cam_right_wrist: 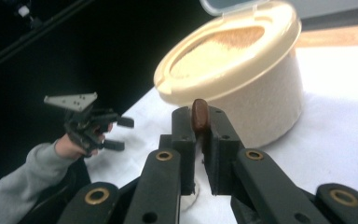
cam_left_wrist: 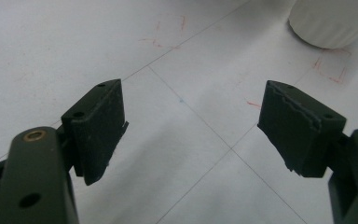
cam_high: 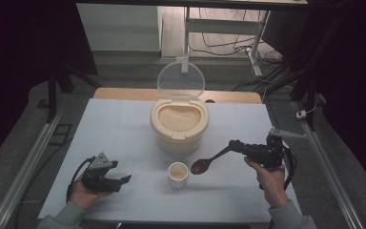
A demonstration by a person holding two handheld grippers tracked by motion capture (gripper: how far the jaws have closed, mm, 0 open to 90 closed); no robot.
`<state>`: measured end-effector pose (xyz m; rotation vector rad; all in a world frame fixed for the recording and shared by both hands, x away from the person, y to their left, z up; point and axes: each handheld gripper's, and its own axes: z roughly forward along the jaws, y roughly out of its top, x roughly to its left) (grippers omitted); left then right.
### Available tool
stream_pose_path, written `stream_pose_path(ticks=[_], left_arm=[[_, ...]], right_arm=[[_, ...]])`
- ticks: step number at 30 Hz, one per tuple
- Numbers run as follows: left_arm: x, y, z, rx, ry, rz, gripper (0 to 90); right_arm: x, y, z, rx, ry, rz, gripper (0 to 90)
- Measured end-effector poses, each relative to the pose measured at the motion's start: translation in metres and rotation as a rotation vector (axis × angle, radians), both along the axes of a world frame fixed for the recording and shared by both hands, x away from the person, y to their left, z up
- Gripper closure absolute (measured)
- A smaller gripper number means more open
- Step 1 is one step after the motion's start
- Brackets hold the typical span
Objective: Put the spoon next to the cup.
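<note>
Left tool [cam_high: 124, 180]: apart, low over bench [cam_high: 114, 124] | Right tool [cam_high: 232, 144]: clamped on wooden spoon [cam_high: 208, 161] handle, bowl beside small cup [cam_high: 177, 174] | Rice container [cam_high: 179, 125]: mid-bench, lid [cam_high: 181, 79] raised

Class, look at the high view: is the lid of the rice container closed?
No: the clear lid stands tipped up behind the container, leaving the rice exposed.

Grey sleeves [cam_high: 66, 214], black brass-riveted claws [cam_left_wrist: 191, 135]
</note>
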<state>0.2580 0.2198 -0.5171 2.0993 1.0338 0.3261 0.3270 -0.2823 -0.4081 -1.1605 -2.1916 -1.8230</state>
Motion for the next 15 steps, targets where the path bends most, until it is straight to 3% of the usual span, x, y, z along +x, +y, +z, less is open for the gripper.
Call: stream_pose_path(ticks=[15], left_arm=[[0.000, 0.000, 0.000, -0.001, -0.002, -0.001, 22.3]], right_arm=[[0.004, 0.016, -0.005, -0.131, 0.084, 0.133, 82.8]])
